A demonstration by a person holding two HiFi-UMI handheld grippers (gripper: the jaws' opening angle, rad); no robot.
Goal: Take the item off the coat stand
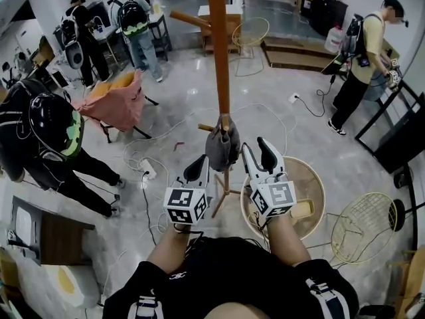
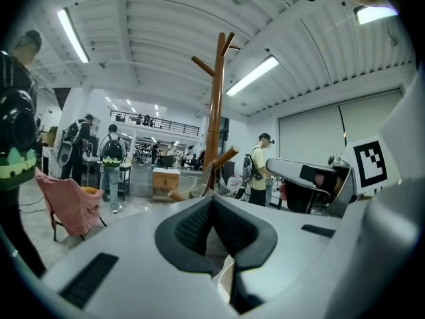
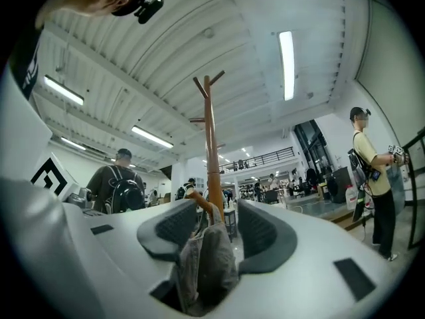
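Note:
A wooden coat stand (image 1: 219,58) rises in front of me, and a grey cloth item (image 1: 222,148) hangs from one of its low pegs. My left gripper (image 1: 199,167) sits just left of the cloth. In the left gripper view its pads (image 2: 192,228) meet at the tips around a pale fold of the cloth (image 2: 216,244), with the stand (image 2: 214,111) behind. My right gripper (image 1: 257,153) is at the cloth's right side. In the right gripper view the grey cloth (image 3: 206,264) lies between the parted jaws of that gripper (image 3: 218,228), slack, with a gap on its right side.
A round wooden basket (image 1: 312,178) stands under my right hand and a wire chair (image 1: 365,228) is to its right. Cables (image 1: 143,158) trail over the floor. A pink-draped chair (image 1: 116,102) and several people stand around.

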